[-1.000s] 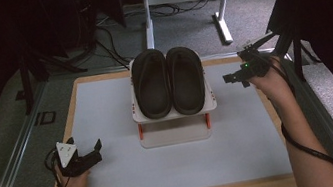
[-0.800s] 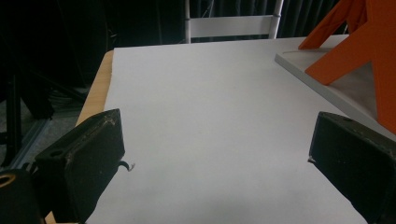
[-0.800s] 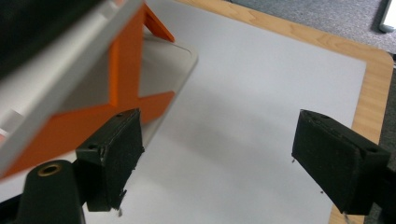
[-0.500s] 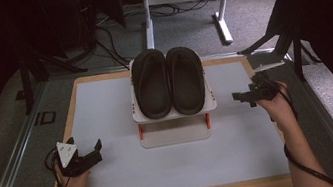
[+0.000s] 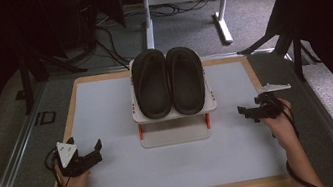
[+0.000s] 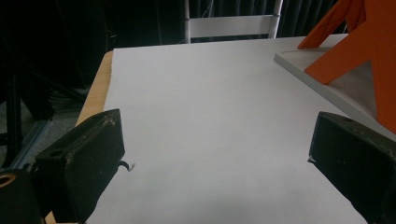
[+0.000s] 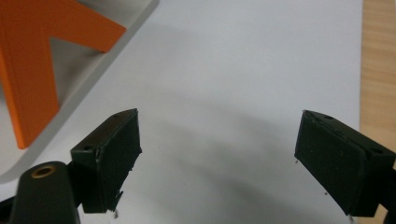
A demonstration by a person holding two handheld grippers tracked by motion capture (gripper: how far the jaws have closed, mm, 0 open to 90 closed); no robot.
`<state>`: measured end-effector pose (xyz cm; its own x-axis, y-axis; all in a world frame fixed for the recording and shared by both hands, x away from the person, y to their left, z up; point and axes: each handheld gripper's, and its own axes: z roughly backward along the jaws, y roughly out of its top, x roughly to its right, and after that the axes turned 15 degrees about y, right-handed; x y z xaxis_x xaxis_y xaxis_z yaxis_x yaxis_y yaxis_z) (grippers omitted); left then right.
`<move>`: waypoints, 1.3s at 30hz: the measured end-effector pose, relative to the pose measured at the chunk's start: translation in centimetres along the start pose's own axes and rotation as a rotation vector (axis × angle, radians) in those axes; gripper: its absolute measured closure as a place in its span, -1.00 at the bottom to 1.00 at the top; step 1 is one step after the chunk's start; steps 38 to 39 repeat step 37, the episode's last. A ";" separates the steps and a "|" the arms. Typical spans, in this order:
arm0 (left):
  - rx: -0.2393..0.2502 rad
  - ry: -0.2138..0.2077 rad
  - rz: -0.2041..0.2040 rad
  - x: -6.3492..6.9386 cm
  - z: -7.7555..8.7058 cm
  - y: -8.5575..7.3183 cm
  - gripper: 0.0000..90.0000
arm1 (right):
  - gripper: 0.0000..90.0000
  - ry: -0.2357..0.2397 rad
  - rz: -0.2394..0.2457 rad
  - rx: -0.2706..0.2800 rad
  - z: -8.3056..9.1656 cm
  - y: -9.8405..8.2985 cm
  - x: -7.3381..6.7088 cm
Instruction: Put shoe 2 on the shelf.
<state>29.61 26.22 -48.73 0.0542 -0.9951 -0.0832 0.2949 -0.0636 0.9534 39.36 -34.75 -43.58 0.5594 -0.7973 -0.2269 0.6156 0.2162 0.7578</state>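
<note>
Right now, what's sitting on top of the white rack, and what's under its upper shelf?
A pair of black slippers lies side by side on the white rack. Underneath, orange supports stand on a bare lower shelf; its back part is hidden by the upper shelf.

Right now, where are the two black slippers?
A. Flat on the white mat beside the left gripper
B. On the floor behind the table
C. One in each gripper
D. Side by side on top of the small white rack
D: the slippers lie side by side on the rack, while the left gripper and right gripper sit apart from it, jaws open and holding nothing.
</note>
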 end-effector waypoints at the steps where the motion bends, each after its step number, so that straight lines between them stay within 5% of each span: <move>1: 0.000 0.000 0.000 0.0 0.0 0.0 -0.93 | -0.70 -0.006 -0.004 0.004 0.0 -0.3 0.1; 21: 0.003 -0.002 -0.006 0.1 0.1 0.0 -0.93 | -0.71 -0.095 0.012 0.051 1.4 -5.8 0.9; 39: 0.004 -0.002 -0.006 0.1 0.1 0.0 -0.93 | -0.69 -0.130 0.016 0.073 1.2 -6.3 1.1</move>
